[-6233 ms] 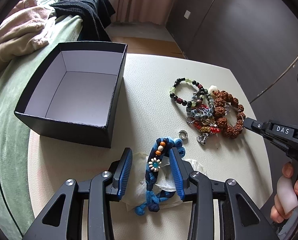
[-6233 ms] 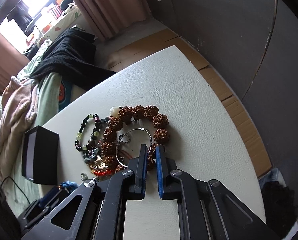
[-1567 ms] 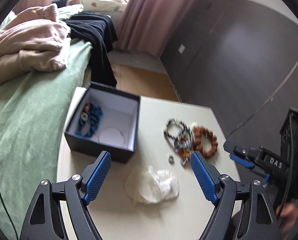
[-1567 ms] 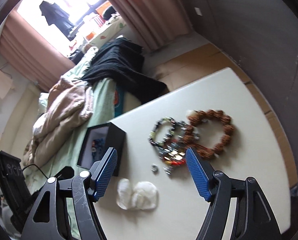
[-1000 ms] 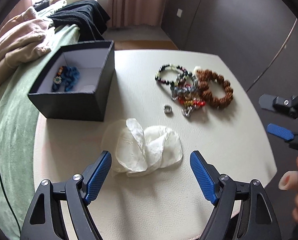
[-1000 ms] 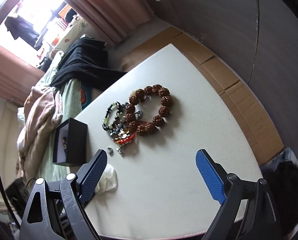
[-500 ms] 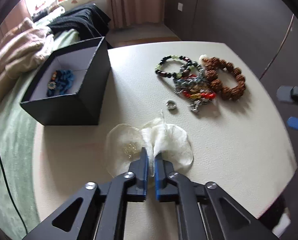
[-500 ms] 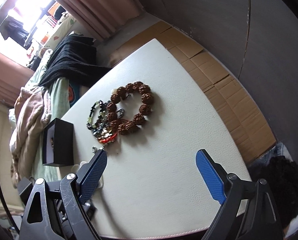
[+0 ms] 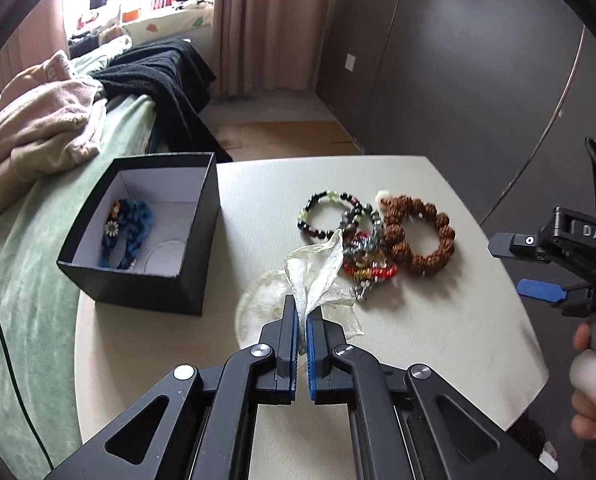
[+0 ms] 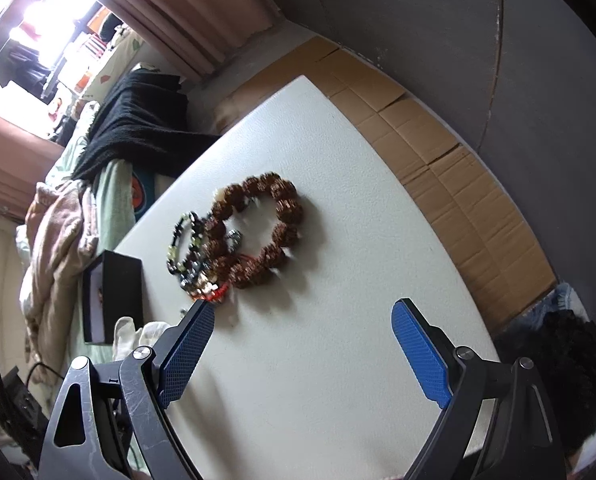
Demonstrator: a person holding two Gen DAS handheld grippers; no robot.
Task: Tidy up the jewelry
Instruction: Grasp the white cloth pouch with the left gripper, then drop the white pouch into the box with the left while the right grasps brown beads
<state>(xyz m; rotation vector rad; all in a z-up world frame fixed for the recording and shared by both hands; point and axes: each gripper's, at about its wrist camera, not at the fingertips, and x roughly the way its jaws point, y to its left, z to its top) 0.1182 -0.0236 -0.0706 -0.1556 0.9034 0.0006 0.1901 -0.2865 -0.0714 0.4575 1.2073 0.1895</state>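
Pinching a sheer white organza pouch (image 9: 318, 280) with my left tool (image 9: 302, 316), I have the blue pads closed tight on a fold of the fabric, so part of the pouch stands up off the cream bench (image 9: 438, 320) while the rest lies flat just in front of the tool. My right tool (image 10: 302, 344) hangs over a bare part of the bench with its jaws spread wide and nothing between them; in the left view it sits at the right edge, gripped by a hand (image 9: 590, 380).

Behind the pouch sits the jewelry pile: a chunky brown seed-bead bracelet (image 9: 418, 232) on the right, a black and green beaded bracelet (image 9: 322, 216) on the left, and between them a tangle of grey, red and gold beaded pieces (image 9: 366, 256), the raised tip of the pouch overlapping this tangle in the picture. A black open box (image 9: 146, 280) with a white lining stands on the left side of the bench, near its edge. Inside it a blue braided bracelet (image 9: 128, 232) with a flower charm lies against the left wall, and a thin ring-like hoop (image 9: 162, 256) rests on the floor of the box beside it. Left of the bench is a bed with a green cover (image 9: 30, 280), a pink blanket (image 9: 38, 128) and a black garment (image 9: 162, 84).
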